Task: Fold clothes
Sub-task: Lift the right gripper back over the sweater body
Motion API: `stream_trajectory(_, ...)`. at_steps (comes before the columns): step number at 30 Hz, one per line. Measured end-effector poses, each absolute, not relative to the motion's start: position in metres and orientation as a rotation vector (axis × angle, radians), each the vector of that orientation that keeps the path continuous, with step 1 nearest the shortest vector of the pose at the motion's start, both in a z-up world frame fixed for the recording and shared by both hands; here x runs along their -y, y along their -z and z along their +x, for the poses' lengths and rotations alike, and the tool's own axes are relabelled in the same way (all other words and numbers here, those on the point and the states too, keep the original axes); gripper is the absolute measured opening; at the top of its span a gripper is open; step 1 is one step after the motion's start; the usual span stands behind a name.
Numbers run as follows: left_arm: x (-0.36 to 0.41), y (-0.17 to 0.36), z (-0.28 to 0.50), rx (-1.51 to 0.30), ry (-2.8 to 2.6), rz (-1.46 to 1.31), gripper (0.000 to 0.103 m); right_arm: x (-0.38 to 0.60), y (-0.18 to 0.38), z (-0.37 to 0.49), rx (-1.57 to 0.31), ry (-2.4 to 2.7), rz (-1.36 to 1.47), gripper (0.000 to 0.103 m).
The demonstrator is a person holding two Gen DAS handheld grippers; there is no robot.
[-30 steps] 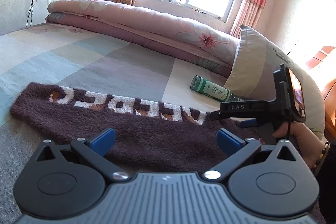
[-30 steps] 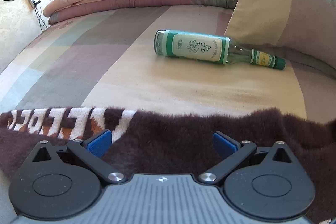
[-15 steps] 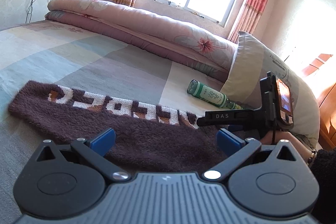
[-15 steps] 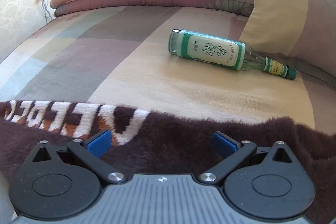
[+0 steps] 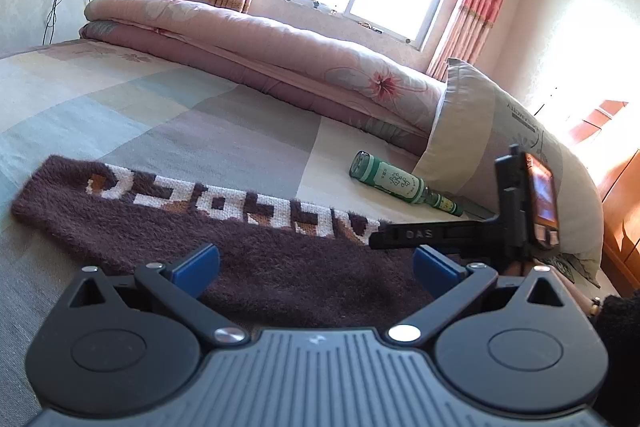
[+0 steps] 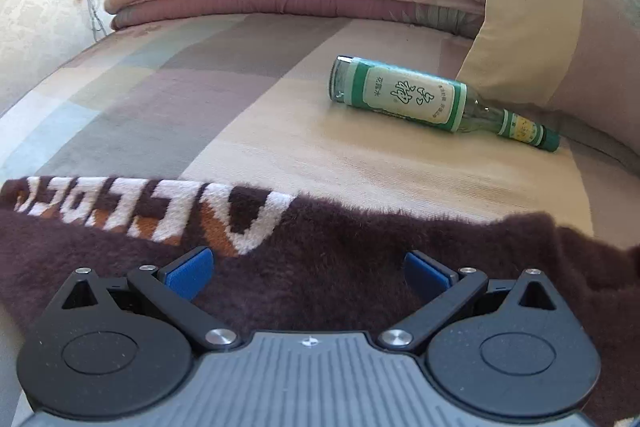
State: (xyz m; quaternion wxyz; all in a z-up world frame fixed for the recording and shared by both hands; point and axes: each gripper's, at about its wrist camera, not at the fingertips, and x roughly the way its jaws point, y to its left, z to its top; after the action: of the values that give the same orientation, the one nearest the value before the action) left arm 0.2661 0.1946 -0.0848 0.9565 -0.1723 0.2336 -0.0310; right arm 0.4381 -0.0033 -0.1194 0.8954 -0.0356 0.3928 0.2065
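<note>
Both splayed claws [image 5: 316, 263] [image 6: 306, 271] over brown scarf [image 5: 256, 255].

A green glass bottle [image 6: 432, 101] lies on its side on the patchwork bed [image 6: 168, 99], near a pillow [image 6: 560, 11] and a folded pink quilt [image 5: 256, 43].

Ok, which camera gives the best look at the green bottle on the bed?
The right wrist view: the green bottle lies close, its label and neck clear. In the left wrist view it is small and far, beside the pillow.
</note>
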Motion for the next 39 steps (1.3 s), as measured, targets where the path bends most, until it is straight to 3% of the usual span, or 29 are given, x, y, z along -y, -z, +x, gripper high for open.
stream_trajectory(11, -0.178, 0.087, 0.269, -0.503, 0.074, -0.298, 0.102, 0.024, 0.133, 0.36, -0.939, -0.435, -0.093, 0.103)
stream_trajectory(23, -0.114, 0.092, 0.268, -0.585, 0.244, -0.138, 0.102, 0.131, 0.076, 0.268, -0.898, -0.278, -0.059, 0.103)
stream_trajectory(39, -0.008, 0.104, 0.247, -0.661, 0.578, -0.053, 0.102, 0.216, 0.133, 0.137, -0.912, -0.054, 0.071, 0.103)
